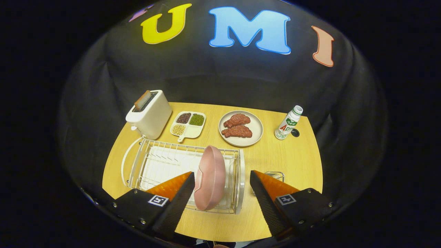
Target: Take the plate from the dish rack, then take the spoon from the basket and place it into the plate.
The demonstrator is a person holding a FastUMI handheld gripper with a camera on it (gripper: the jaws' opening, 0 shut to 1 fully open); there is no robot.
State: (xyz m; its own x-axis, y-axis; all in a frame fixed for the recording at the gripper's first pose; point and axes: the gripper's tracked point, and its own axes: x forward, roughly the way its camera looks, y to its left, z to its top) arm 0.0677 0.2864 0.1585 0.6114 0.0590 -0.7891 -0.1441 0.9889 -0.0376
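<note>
The tongs (222, 177) are released, fingers spread wide over the near edge of the surface (275, 220). The plate (210, 177) stands on edge in the rack (151, 163), between the two fingers and close against the left one; contact with that finger cannot be determined. The right finger is apart from the plate.

The rack is a wire frame with a white tray beneath. It holds the plate at its right end; its remaining slots are vacant.

The basket (274, 175) sits just right of the rack, mostly hidden behind the right finger. Its contents cannot be seen.

Along the far edge, left to right:
- toaster (150, 115) with a slice in its slot;
- divided dish (188, 124) holding dark, green and pale beans;
- round dish (241, 128) with two pieces of meat;
- bottle (288, 123), upright, with a small dark item (295, 133) beside it.
</note>
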